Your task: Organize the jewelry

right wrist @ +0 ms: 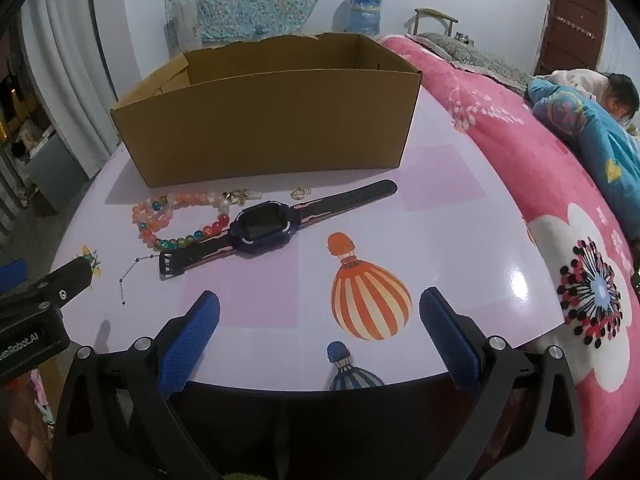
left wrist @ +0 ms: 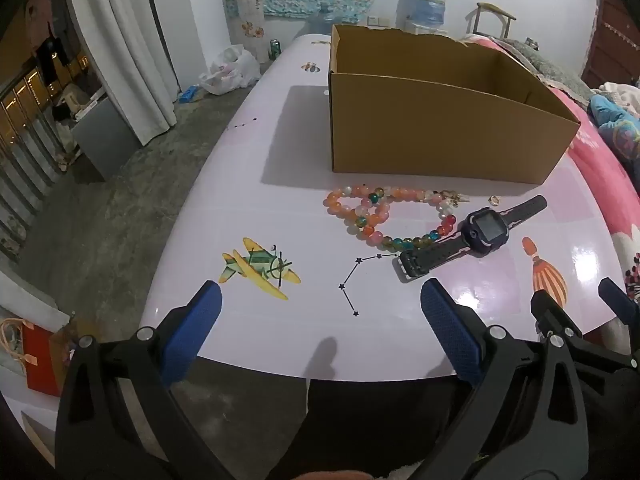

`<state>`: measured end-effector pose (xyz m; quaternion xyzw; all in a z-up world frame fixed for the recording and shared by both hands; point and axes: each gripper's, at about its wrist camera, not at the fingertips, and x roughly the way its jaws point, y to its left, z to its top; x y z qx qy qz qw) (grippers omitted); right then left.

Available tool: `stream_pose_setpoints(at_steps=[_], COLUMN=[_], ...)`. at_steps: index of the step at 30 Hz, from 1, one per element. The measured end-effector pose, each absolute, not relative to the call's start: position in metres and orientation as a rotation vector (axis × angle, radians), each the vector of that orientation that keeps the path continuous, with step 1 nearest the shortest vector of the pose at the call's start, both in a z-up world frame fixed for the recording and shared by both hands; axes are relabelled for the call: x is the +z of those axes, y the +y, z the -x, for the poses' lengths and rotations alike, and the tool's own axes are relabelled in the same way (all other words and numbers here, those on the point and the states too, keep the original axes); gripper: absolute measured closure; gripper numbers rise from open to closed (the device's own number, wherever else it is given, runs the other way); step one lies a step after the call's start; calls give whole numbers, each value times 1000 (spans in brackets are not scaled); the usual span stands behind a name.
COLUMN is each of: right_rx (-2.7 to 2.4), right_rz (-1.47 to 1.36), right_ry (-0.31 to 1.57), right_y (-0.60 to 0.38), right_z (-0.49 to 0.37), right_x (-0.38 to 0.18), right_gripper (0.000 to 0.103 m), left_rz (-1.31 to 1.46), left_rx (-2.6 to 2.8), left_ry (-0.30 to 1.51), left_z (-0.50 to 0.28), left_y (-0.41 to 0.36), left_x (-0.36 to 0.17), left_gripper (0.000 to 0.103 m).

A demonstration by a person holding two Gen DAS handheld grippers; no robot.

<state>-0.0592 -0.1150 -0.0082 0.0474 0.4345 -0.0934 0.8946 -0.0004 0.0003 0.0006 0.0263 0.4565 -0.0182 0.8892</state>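
Observation:
An open brown cardboard box (left wrist: 444, 136) (right wrist: 276, 124) stands at the back of the pale pink table (left wrist: 256, 208) (right wrist: 448, 232). In front of it lie a string of orange, pink and green beads (left wrist: 380, 216) (right wrist: 176, 220), a dark smartwatch (left wrist: 480, 232) (right wrist: 266, 226) and small gold pieces (left wrist: 494, 200) (right wrist: 300, 193). My left gripper (left wrist: 320, 300) hovers open over the table's near edge, short of the jewelry. My right gripper (right wrist: 320, 304) is open above the striped balloon print, nothing between its fingers. It also shows at the left wrist view's right edge (left wrist: 576, 292).
A bed with a pink floral blanket (right wrist: 560, 216) borders the table on the right, and a person lies on it under blue fabric (right wrist: 592, 128). Concrete floor, white curtains (left wrist: 120, 40) and a red bag (left wrist: 40, 360) are to the left.

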Motion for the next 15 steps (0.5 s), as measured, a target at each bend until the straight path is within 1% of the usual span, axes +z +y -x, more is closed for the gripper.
stream_pose_setpoints(at_steps=[15], right_rx=[-170], right_rz=[-70], right_ry=[893], right_y=[-112], right_z=[60], right_x=[3], right_gripper=[5], left_rz=[-53], left_rx=[-49], left_ry=[960], left_z=[0], left_y=[-2], left_x=[2], left_gripper=[7])
